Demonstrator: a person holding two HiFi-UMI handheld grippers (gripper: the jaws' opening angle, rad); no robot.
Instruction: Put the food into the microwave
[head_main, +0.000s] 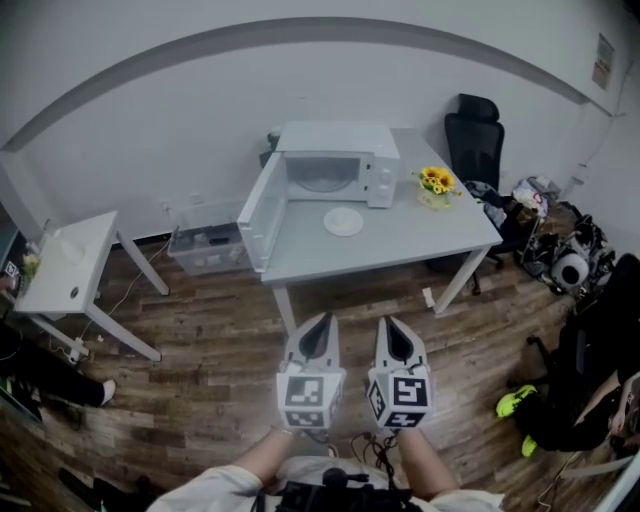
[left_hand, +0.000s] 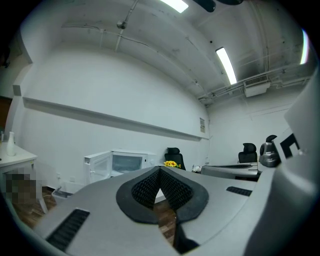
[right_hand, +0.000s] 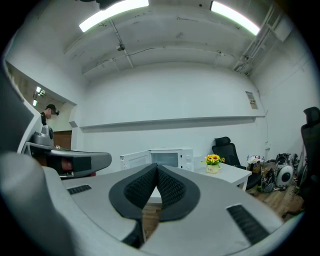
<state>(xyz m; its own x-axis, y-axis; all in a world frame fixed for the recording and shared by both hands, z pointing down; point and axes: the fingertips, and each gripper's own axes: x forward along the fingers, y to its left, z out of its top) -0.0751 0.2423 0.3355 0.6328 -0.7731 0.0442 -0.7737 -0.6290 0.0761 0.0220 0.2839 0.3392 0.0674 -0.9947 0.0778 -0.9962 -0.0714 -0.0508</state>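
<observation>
A white microwave stands at the back of a grey table with its door swung open to the left. A white plate lies on the table in front of it; what is on it is too small to tell. Both grippers are held level over the wooden floor, well short of the table. My left gripper is shut with nothing in it, and my right gripper beside it is shut and empty too. The microwave shows ahead in both gripper views.
A pot of yellow flowers stands right of the microwave. A black office chair and bags lie at the right. A small white side table is at the left, a clear storage box on the floor by the door.
</observation>
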